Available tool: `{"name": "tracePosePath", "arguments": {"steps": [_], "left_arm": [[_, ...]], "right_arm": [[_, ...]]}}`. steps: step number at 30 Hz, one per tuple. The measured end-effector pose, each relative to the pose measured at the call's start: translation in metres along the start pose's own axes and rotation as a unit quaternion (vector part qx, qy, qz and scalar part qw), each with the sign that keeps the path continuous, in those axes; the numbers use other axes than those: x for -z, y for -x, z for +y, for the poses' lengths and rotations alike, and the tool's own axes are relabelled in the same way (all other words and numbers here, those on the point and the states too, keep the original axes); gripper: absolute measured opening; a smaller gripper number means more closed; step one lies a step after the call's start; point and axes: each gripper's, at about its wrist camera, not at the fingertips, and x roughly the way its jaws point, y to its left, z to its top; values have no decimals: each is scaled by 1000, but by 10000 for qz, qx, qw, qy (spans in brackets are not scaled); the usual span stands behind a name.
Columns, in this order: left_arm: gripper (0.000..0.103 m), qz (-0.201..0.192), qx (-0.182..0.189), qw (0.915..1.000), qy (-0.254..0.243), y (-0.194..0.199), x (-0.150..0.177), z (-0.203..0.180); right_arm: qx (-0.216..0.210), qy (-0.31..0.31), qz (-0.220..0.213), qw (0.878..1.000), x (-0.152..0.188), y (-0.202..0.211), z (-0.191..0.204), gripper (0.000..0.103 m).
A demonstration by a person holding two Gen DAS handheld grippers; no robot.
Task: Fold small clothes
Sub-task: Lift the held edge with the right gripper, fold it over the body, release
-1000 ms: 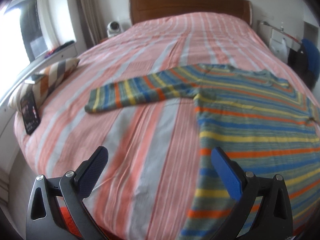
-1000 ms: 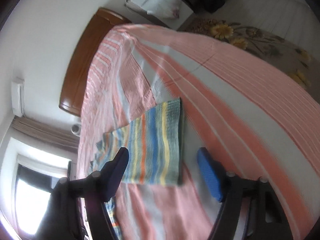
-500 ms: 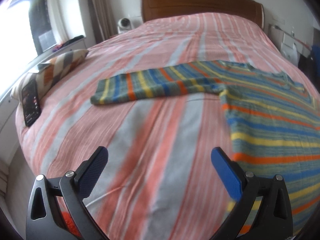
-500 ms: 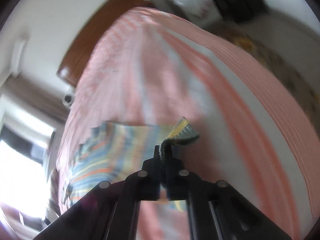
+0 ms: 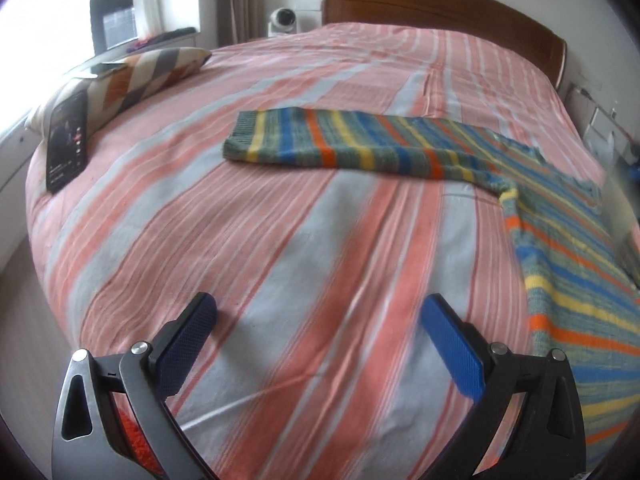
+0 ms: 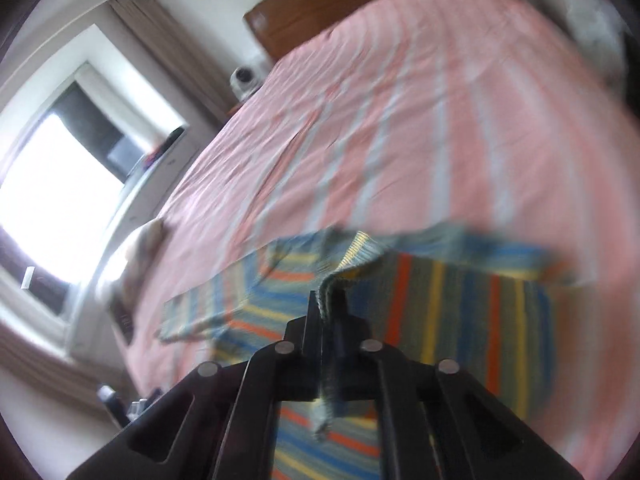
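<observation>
A striped knit sweater (image 5: 568,240) in blue, yellow, orange and grey-green lies flat on the bed, body at the right, one sleeve (image 5: 344,144) stretched out to the left. My left gripper (image 5: 320,328) is open and empty, low over the bedspread, left of the sweater's body and short of the sleeve. My right gripper (image 6: 326,300) is shut on the cuff end of the other sleeve (image 6: 352,264) and holds it lifted over the sweater's body (image 6: 460,312). That view is blurred.
The bed has a pink and grey striped bedspread (image 5: 248,248) and a wooden headboard (image 5: 440,4). A striped pillow (image 5: 148,72) and a dark tablet (image 5: 68,140) lie at the bed's left edge. A small white camera (image 5: 284,20) stands by the window.
My right gripper closed on the sleeve cuff and has carried it up and over the sweater's body. My left gripper has swung left, so the sweater sits further right in its view.
</observation>
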Motion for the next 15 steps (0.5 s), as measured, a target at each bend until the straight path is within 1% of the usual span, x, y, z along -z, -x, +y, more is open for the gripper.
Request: {"name": "tracePosePath", "arguments": {"steps": [1,2,4,5,7,8,10,12,13,14,15], "left_arm": [[103,0,-18,10000,-18,0,1,-1],[103,-5,-37,10000,-45,0,1,-3],[103,-20,-35,10000,-86,1,2,-4],[103,-25,-31,9999,-102,1,2,-4],[103,-25,-52,9999,-137,0,2,-7],[103,-27,-68,9998,-157,-1,2,-8],[103,-32,-105,9997,-208,-1,3,-11],[103,-31,-143,9996,-256,-1,3,-12],[103,-30,-150,9996,-258,-1,4,-12],[103,-27,-148,9996,-250,0,4,-12],[103,-24,-150,9996,-243,1,5,-11]], "right_arm": [[-230,-174,126,9995,4,-14,0,57],[-434,-275,71,9987,9,-18,0,62],[-703,-331,-44,9970,10,-14,-4,62],[-726,-360,-70,9967,12,-8,-9,62],[-581,-473,-51,9972,13,7,-28,62],[-479,-544,0,9974,13,10,-37,62],[-194,-833,305,9959,23,12,-65,62],[216,-1230,633,9901,44,9,-104,62],[366,-1337,675,9880,50,10,-120,62],[636,-1402,648,9860,61,13,-138,62],[750,-1418,541,9856,65,18,-147,56]]}}
